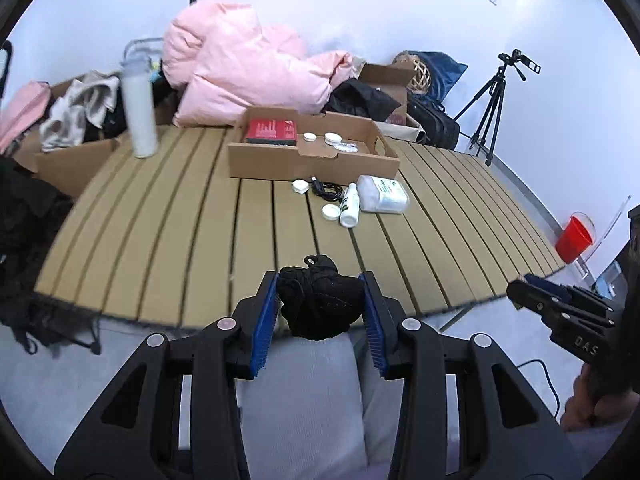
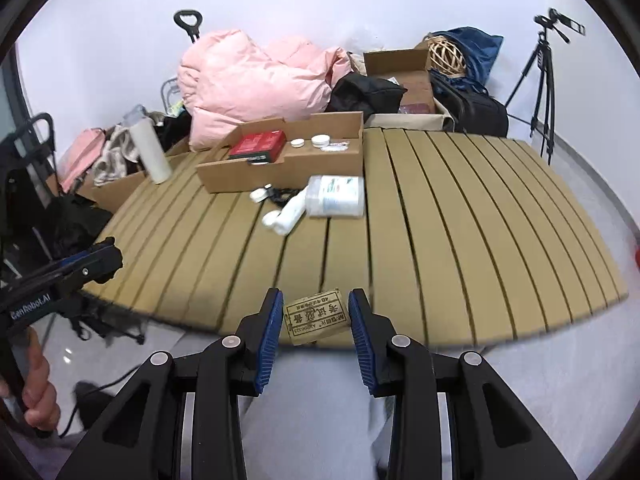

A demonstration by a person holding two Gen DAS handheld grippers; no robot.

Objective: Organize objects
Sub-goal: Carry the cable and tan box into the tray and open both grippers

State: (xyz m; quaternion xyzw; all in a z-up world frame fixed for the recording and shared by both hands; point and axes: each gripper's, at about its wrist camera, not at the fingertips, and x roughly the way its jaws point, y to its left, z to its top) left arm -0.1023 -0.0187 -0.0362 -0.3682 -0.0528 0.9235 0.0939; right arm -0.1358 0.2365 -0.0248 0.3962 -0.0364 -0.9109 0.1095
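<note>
The left gripper [image 1: 321,300] is holding a black bundle of cord [image 1: 320,300], its blue fingers [image 1: 266,320] closing in on both sides of the wad near the front edge of the slatted tabletop [image 1: 180,220]. The bundle is looking soft and light, so it is likely squashing under pressure; a hold across its thick middle, as here, seems safer than a hold on a loose loop, which could slip free.

Farther along, the cardboard tray [image 2: 280,172] is sitting at the back of the tabletop with a red box [image 2: 258,144] and small white lids inside, while a small white bottle [image 2: 290,210] and a clear plastic container [image 2: 336,196] are lying just in front of it.

The right gripper [image 2: 316,316] is gripping a small tan printed packet [image 2: 318,316], the fingers [image 2: 362,332] pressing on its two short ends above the tabletop's near edge. It is appearing flat, light and fairly stiff like card or paper, so I judge it could buckle if squeezed harder; edge contact seems adequate.
</note>
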